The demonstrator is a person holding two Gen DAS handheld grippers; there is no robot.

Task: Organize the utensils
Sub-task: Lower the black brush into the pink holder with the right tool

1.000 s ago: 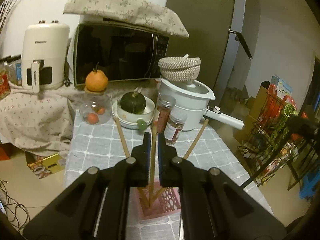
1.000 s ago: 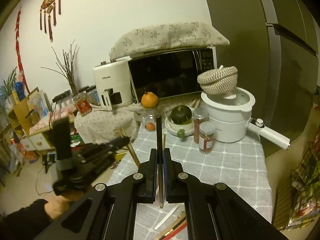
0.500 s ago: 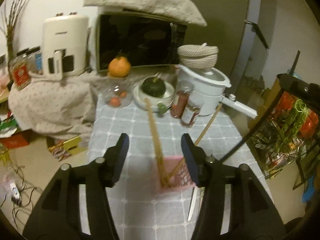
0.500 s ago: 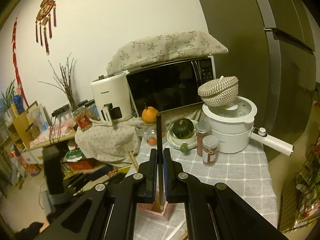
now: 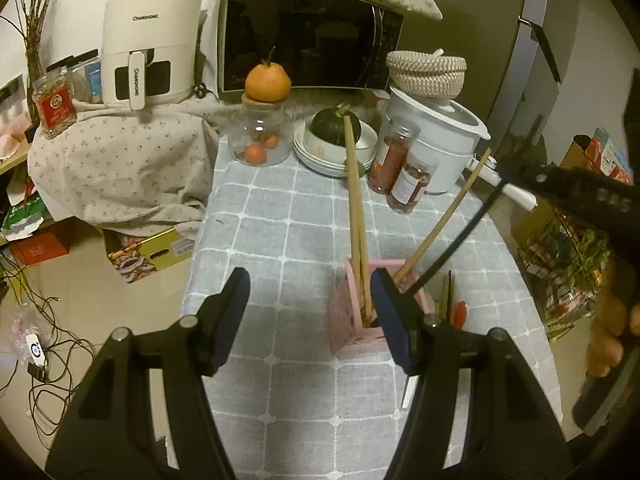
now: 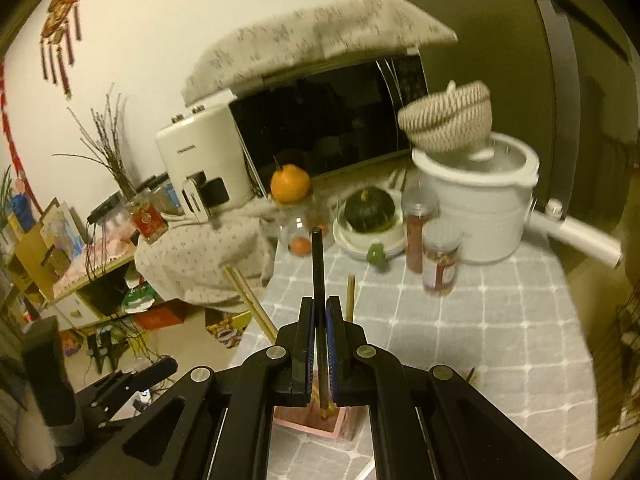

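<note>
A pink utensil holder (image 5: 352, 320) stands on the grey checked tablecloth (image 5: 280, 220). Two wooden chopsticks (image 5: 354, 208) lean in it, and a third (image 5: 444, 220) slants to the right. My left gripper (image 5: 308, 284) hangs just before the holder; its jaws are opening and its pads press on nothing. My right gripper (image 6: 320, 306) is shut on a black chopstick (image 6: 317, 264), whose lower end reaches into the holder (image 6: 304, 424). Right of the holder lie loose utensils (image 5: 452, 304).
Behind the holder stand two spice jars (image 5: 404, 172), a plate with a green squash (image 5: 336, 132), a glass jar topped by an orange (image 5: 264, 136) and a white pot (image 5: 436, 136). A microwave (image 5: 308, 36) and an air fryer (image 5: 148, 40) sit further back. The table's left edge drops to a cluttered floor.
My left gripper has opened and let go of the wooden chopsticks, which now lean in the holder. My right gripper has come down with the black chopstick onto the holder.
</note>
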